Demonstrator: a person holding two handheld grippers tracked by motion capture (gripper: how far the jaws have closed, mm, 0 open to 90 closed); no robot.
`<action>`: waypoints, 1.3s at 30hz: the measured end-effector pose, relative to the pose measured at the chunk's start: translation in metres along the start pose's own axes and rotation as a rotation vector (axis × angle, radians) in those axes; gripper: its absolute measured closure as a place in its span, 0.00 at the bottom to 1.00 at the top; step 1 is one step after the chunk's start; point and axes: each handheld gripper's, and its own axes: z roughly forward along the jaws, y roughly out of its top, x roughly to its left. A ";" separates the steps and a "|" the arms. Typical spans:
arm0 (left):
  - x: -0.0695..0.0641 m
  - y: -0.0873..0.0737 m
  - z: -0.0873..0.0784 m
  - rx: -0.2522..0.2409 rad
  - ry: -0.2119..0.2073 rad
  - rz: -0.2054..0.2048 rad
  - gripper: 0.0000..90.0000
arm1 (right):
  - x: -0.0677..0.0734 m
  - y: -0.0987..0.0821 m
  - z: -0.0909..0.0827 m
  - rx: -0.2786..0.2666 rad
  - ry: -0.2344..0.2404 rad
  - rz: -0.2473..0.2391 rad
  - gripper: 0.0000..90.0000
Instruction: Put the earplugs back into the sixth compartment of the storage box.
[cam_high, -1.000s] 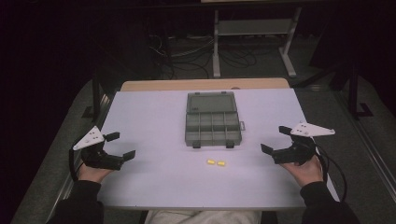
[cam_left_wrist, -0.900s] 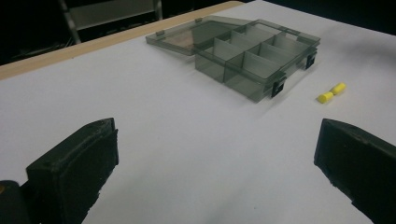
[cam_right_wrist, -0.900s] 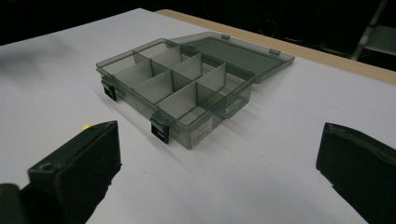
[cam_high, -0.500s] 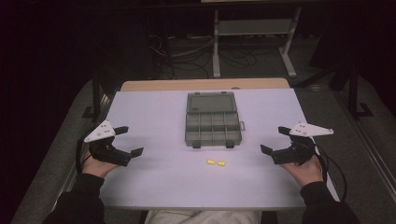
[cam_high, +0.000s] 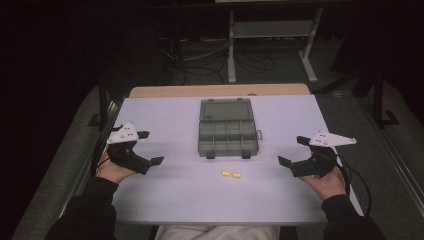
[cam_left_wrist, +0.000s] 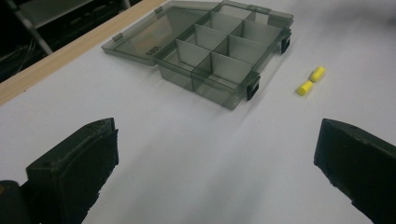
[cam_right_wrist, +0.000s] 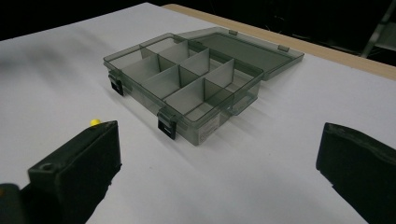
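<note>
High view shows you seated at a white table (cam_high: 165, 200), holding your left gripper (cam_high: 146, 148) and your right gripper (cam_high: 290, 151) low over its two sides, each with jaws spread wide and gripping nothing. Between them, near the table's middle, sits a smoky translucent plastic organiser box (cam_high: 227, 135), its hinged lid (cam_high: 226, 109) folded flat open toward the far edge and its tray split by thin walls into small rectangular compartments, all of which look empty. Two small yellow cylindrical foam pieces (cam_high: 231, 174) lie side by side on the bare table just in front of the box, close together and apart from its black front latches. The step in hand looks like reaching for one of these pieces, probably to drop it into a compartment. To do that well, bring one gripper in low, line its open jaws across a single piece, and avoid nudging its neighbour, since such light pieces would likely roll. Close gently; foam squashes easily. Left gripper view shows the same yellow pair (cam_left_wrist: 311, 81) to the right of the box (cam_left_wrist: 224, 51), well beyond the open black jaws. Right gripper view shows one yellow piece (cam_right_wrist: 95, 122) peeking over one black jaw.
</note>
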 end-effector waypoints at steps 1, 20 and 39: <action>0.000 0.000 0.000 0.000 0.000 0.000 0.00 | 0.000 0.000 0.000 0.000 0.000 0.000 0.00; -0.010 0.027 0.036 0.057 -0.105 0.089 0.00 | 0.001 0.000 0.001 0.009 0.007 -0.002 0.00; -0.032 0.040 0.077 0.101 -0.213 0.158 0.00 | 0.001 0.001 0.000 0.011 0.011 -0.009 0.00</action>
